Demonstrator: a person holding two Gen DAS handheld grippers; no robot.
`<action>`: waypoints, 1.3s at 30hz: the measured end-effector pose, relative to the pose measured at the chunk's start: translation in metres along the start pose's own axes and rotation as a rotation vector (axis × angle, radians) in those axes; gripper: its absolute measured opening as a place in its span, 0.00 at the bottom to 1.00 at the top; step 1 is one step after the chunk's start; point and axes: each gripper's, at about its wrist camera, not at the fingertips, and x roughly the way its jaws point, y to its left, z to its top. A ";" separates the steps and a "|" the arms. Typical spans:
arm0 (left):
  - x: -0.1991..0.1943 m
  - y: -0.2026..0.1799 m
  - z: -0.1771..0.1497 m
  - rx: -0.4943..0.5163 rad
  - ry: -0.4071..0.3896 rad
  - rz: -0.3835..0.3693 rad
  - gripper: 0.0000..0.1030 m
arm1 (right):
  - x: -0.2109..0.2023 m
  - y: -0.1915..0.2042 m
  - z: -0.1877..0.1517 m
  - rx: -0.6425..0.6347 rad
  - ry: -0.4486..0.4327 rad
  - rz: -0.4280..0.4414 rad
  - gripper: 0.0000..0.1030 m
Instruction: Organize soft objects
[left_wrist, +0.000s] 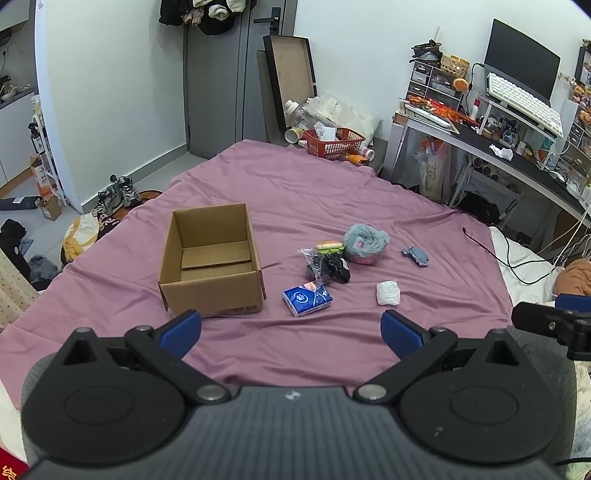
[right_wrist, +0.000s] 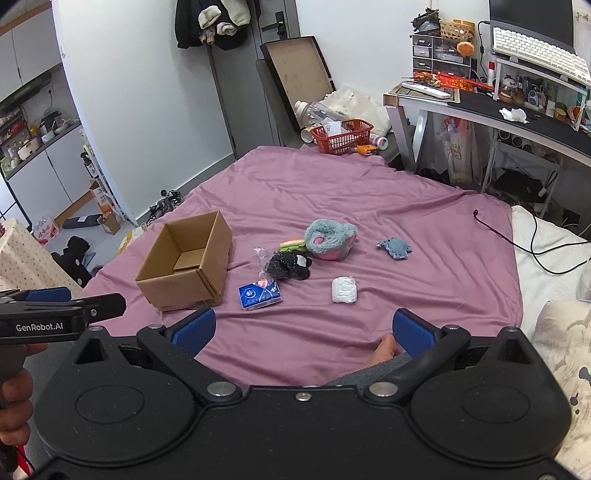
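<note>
An open, empty cardboard box (left_wrist: 212, 258) (right_wrist: 186, 262) stands on the purple bedsheet (left_wrist: 314, 184). To its right lie a blue tissue pack (left_wrist: 307, 300) (right_wrist: 259, 294), a black item in a clear bag (left_wrist: 327, 267) (right_wrist: 288, 266), a small burger toy (left_wrist: 328, 246) (right_wrist: 293, 244), a fluffy grey-pink slipper (left_wrist: 365, 243) (right_wrist: 330, 240), a small grey-blue plush (left_wrist: 415, 255) (right_wrist: 394, 248) and a white roll (left_wrist: 388, 292) (right_wrist: 344, 290). My left gripper (left_wrist: 291, 330) is open and empty, short of the objects. My right gripper (right_wrist: 303, 328) is open and empty too.
A red basket (left_wrist: 334, 142) (right_wrist: 341, 136) with clutter sits past the bed's far end. A desk (left_wrist: 517, 155) (right_wrist: 517, 122) stands at the right. A black cable (left_wrist: 495, 254) (right_wrist: 517, 240) lies on the right of the bed. A bare foot (right_wrist: 384, 350) rests near my right gripper.
</note>
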 end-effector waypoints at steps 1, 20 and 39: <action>0.001 0.000 -0.001 0.000 0.001 -0.001 1.00 | 0.000 0.000 0.000 0.000 0.000 0.001 1.00; 0.032 -0.007 0.001 -0.018 0.006 -0.030 1.00 | 0.033 -0.016 0.003 -0.011 0.003 -0.010 1.00; 0.106 -0.017 0.010 -0.036 0.049 -0.037 0.98 | 0.077 -0.061 0.016 0.078 0.007 0.004 1.00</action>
